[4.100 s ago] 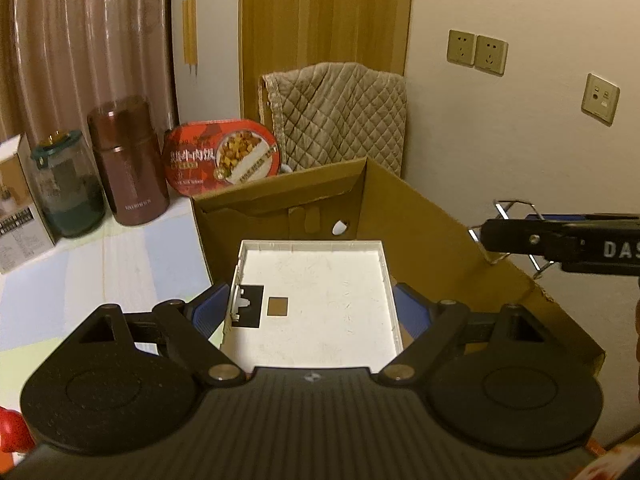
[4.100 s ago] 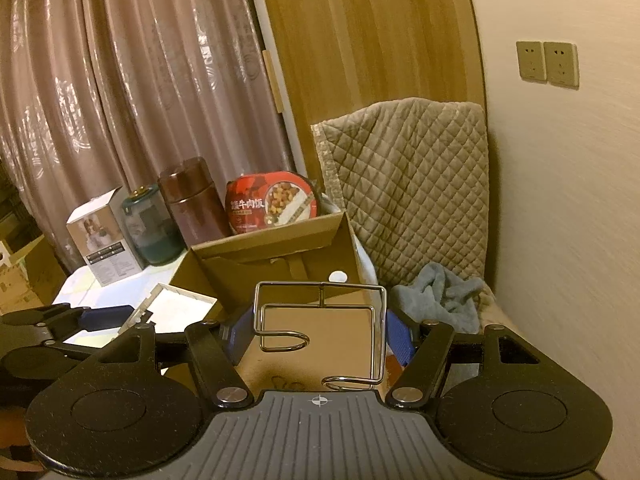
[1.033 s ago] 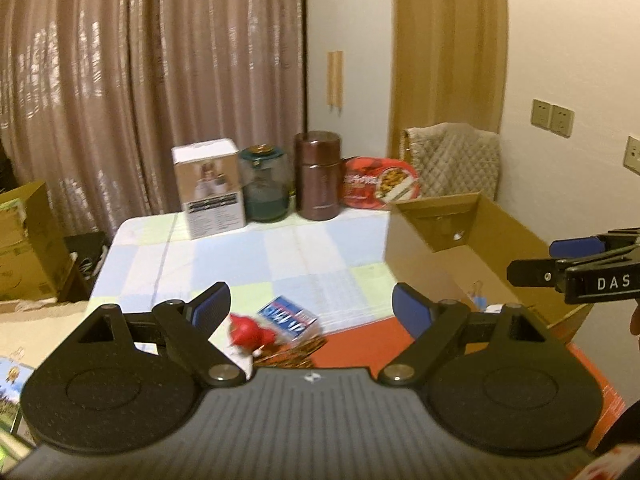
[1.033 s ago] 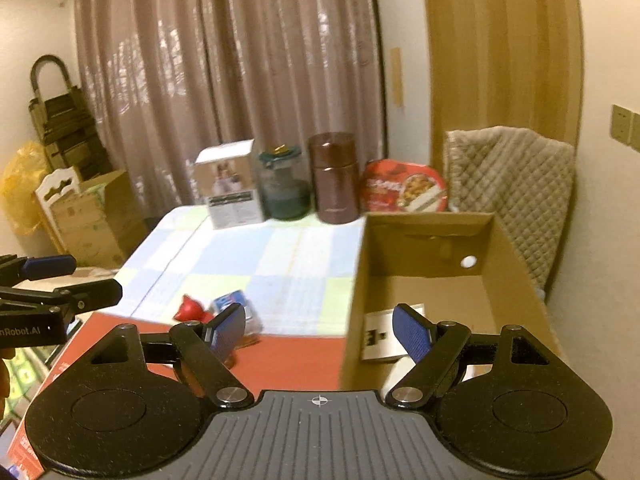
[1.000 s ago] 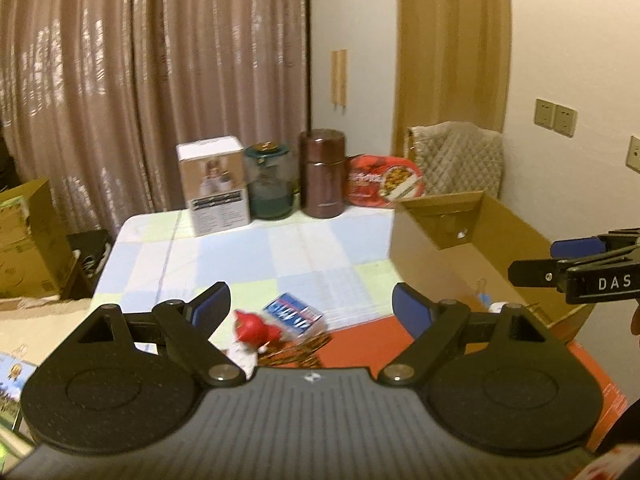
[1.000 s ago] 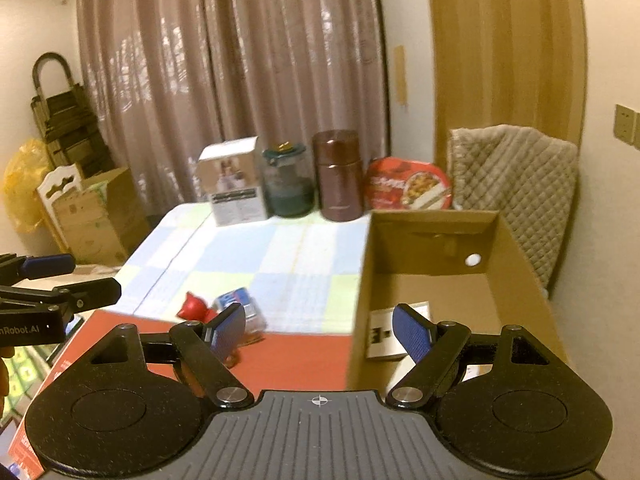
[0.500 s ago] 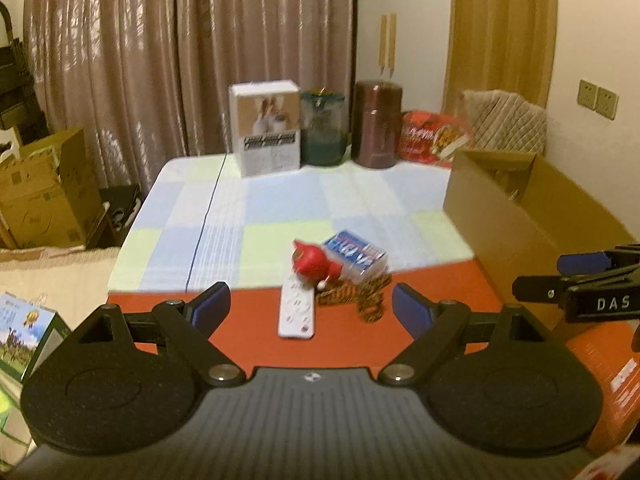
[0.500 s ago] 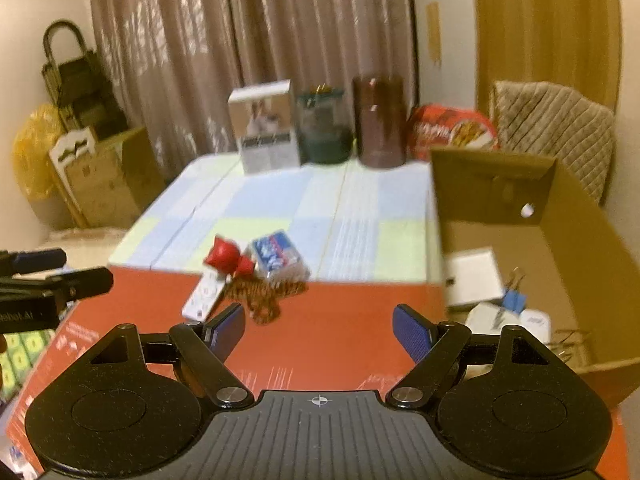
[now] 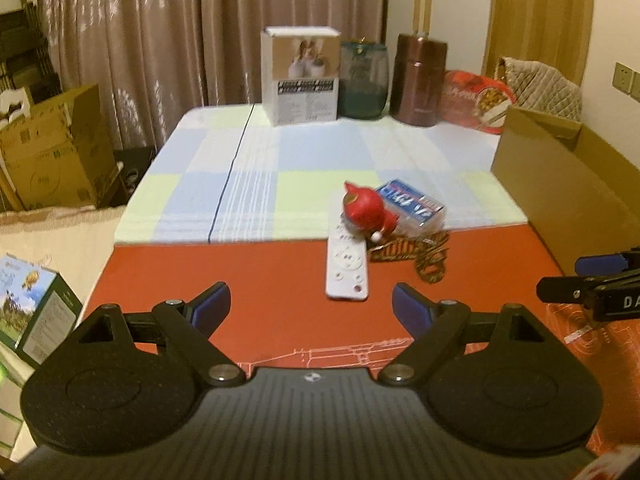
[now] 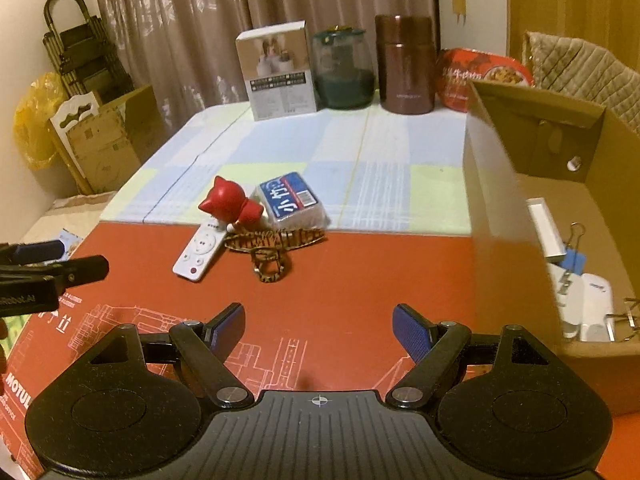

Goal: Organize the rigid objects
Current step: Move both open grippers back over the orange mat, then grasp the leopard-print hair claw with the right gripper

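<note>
Remote (image 9: 346,266) beside red figurine (image 9: 366,210) (perhaps touching), grippers empty.

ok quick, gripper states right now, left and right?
Left gripper: open, nothing between the jaws.
Right gripper: open, nothing between the jaws.

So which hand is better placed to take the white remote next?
Probably the left gripper: the white remote lies almost straight ahead of its open, empty jaws. From the right gripper, also open, it sits off toward the left side.
</note>
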The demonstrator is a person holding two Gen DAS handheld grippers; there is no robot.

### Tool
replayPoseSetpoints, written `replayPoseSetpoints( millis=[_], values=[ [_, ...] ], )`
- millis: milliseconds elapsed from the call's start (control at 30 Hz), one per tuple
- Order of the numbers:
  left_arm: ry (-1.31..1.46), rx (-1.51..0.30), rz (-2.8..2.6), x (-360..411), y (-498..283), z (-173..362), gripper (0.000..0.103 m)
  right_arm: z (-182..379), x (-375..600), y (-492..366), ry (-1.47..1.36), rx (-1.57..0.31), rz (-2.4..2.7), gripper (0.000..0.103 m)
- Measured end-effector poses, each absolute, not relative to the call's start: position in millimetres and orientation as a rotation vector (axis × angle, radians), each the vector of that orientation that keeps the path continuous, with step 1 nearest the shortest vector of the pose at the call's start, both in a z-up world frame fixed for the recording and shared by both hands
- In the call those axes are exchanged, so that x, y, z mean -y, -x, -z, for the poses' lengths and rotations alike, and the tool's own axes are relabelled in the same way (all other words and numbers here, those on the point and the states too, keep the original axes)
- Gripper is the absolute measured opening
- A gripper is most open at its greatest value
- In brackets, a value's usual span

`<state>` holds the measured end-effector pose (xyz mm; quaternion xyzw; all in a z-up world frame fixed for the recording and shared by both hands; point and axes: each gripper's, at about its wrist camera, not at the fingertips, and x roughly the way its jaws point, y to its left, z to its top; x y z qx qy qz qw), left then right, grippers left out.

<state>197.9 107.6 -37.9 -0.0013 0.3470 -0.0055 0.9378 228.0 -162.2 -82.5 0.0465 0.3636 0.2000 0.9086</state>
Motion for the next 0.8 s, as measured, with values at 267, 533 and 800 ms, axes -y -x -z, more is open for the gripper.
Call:
replayPoseSetpoints(
  millis=[267, 533, 800],
  values=[
    [0.022, -0.741, 0.038, -115, -217, 55, 0.085, 93, 145, -251, -0.085, -0.768, -0.431, 0.078],
    [0.013, -0.717, 0.064, -113, -241, 57, 0.085, 97, 125, -269, -0.058, -0.765, -0.468, 0.078],
    [-0.022, -0.691, 0.062, -110, -256, 54, 0.085, 103, 112, -285, -0.052, -0.753, -0.512, 0.078]
  ],
)
